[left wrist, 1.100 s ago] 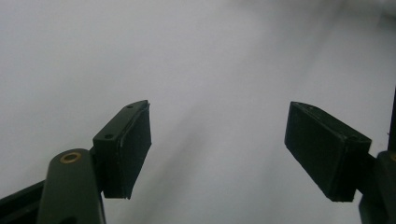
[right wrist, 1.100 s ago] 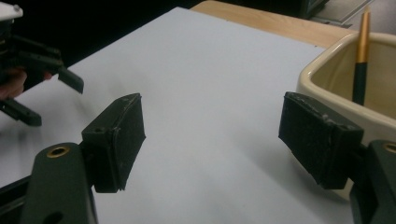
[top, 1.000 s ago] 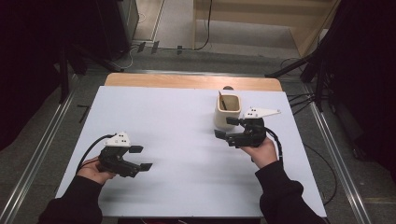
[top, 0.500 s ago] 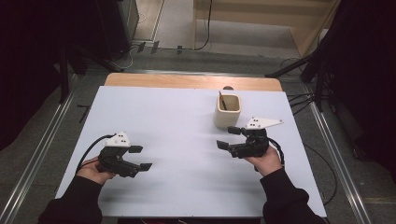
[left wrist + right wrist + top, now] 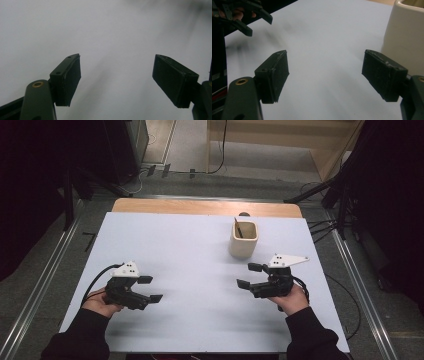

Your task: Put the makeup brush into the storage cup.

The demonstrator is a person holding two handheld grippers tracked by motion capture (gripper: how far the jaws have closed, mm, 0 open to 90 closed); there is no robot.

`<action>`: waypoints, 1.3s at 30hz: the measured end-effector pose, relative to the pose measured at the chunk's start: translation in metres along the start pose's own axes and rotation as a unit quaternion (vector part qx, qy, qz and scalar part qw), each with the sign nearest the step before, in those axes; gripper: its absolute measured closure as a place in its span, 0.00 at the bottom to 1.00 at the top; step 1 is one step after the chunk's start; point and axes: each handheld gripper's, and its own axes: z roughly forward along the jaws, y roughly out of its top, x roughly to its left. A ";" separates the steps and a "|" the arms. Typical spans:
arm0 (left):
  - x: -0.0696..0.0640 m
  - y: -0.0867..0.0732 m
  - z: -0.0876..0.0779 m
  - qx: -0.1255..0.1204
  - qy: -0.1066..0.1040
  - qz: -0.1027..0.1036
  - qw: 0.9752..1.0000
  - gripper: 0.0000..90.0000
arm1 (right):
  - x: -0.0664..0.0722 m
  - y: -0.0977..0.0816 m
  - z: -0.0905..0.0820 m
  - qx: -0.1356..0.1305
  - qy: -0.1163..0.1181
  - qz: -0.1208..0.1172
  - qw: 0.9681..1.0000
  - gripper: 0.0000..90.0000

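A cream square cup (image 5: 243, 240) stands on the white table (image 5: 190, 250) at the back right, with a dark stick (image 5: 238, 227) leaning inside it. In the right gripper view the cup (image 5: 407, 32) rises at the right edge. My right gripper (image 5: 250, 275) is open and empty, low over the table just in front of the cup and apart from it; its jaws (image 5: 325, 75) are spread wide. My left gripper (image 5: 150, 289) is open and empty near the front left of the table, its jaws (image 5: 116, 77) wide over bare white surface.
A wooden strip (image 5: 205, 207) borders the table's far edge. Metal rails (image 5: 45, 280) run along both sides on the floor. Cables trail from each gripper. The other hand and gripper (image 5: 239, 15) appear at the top left of the right gripper view.
My right gripper has drawn back from the cup toward the person and now sits lower, in front of it. The left gripper has stayed where it was.
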 end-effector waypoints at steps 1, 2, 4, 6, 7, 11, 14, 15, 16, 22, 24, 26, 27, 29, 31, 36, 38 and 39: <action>0.000 0.000 0.000 0.000 0.000 0.000 1.000 0.26 | 0.000 -0.001 -0.001 0.000 0.000 0.000 1.000 0.25; 0.000 0.000 0.000 0.000 0.000 -0.001 1.000 0.26 | 0.000 -0.002 -0.002 0.001 0.002 0.000 1.000 0.25; 0.000 0.000 0.000 0.000 0.001 -0.001 1.000 0.26 | 0.000 -0.004 -0.003 0.002 0.002 -0.002 1.000 0.25; 0.000 0.000 0.000 -0.001 0.001 -0.001 1.000 0.26 | 0.001 -0.006 -0.004 0.003 0.003 0.000 1.000 0.24; 0.000 0.000 0.000 -0.001 0.001 -0.001 1.000 0.26 | 0.001 -0.007 -0.004 0.003 0.002 -0.002 1.000 0.24; 0.000 0.000 0.000 -0.002 0.001 -0.001 1.000 0.26 | 0.000 -0.010 -0.006 0.009 0.002 -0.005 1.000 0.24; 0.000 0.000 0.000 -0.003 0.001 -0.001 1.000 0.26 | 0.000 -0.012 -0.008 0.016 0.003 -0.008 1.000 0.24; 0.000 0.000 0.000 -0.002 0.002 -0.001 1.000 0.26 | -0.001 -0.013 -0.009 0.018 0.002 -0.008 1.000 0.24; 0.000 0.000 -0.001 -0.002 0.002 -0.001 1.000 0.26 | -0.001 -0.014 -0.009 0.020 0.002 -0.008 1.000 0.24; 0.001 0.000 -0.001 -0.003 0.002 0.000 1.000 0.26 | -0.001 -0.018 -0.012 0.027 0.003 -0.013 1.000 0.23; 0.001 0.000 -0.001 -0.003 0.003 0.000 1.000 0.26 | -0.002 -0.019 -0.012 0.030 0.005 -0.015 0.999 0.23; 0.000 0.000 -0.001 -0.003 0.003 0.000 1.000 0.26 | -0.003 -0.020 -0.011 0.032 0.005 -0.017 0.999 0.23; 0.001 0.000 -0.001 -0.003 0.003 0.000 1.000 0.26 | -0.004 -0.020 -0.011 0.034 0.003 -0.016 0.999 0.23; 0.001 0.000 -0.001 -0.003 0.004 0.001 1.000 0.26 | -0.005 -0.020 -0.011 0.035 0.000 -0.017 0.999 0.23; 0.001 0.000 -0.001 -0.002 0.004 0.001 1.000 0.26 | -0.006 -0.020 -0.011 0.034 0.000 -0.014 0.999 0.23; 0.002 0.000 -0.003 -0.004 0.007 0.000 1.000 0.26 | -0.007 -0.020 -0.011 0.036 -0.001 -0.013 0.999 0.23; 0.002 0.000 -0.003 -0.004 0.008 0.000 1.000 0.26 | -0.006 -0.020 -0.011 0.038 -0.001 -0.014 0.999 0.23; 0.002 0.000 -0.003 -0.004 0.008 0.000 1.000 0.26 | -0.006 -0.020 -0.011 0.038 -0.001 -0.014 0.999 0.23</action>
